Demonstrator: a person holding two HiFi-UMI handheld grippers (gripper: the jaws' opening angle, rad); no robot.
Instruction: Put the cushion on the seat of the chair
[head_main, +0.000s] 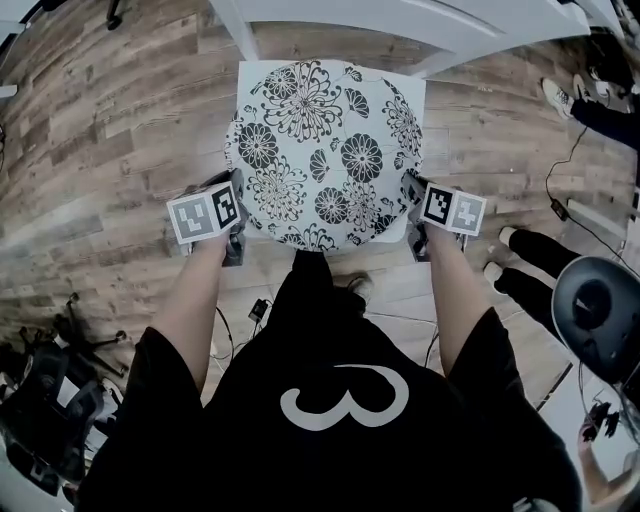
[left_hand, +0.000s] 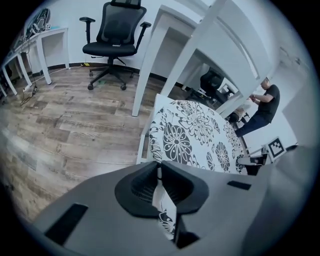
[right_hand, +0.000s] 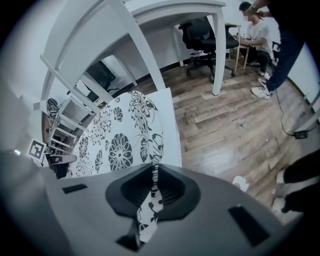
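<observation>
A round white cushion (head_main: 325, 150) with black flowers lies spread over the square white chair seat (head_main: 408, 86), whose corners show past it at the far side. My left gripper (head_main: 236, 216) is shut on the cushion's near left edge. My right gripper (head_main: 415, 214) is shut on its near right edge. In the left gripper view the printed fabric (left_hand: 192, 132) runs from the chair seat (left_hand: 148, 131) into the closed jaws of the left gripper (left_hand: 160, 174). In the right gripper view the cushion (right_hand: 115, 142) is pinched the same way by the right gripper (right_hand: 153, 172), beside the seat's rim (right_hand: 173, 135).
White table legs (left_hand: 150, 65) rise just behind the chair. A black office chair (left_hand: 115, 37) stands farther back. Someone's feet (head_main: 518, 262) and a round black object (head_main: 598, 312) are at my right. People (right_hand: 262, 35) are at a far desk, and cables (head_main: 565, 205) lie on the wood floor.
</observation>
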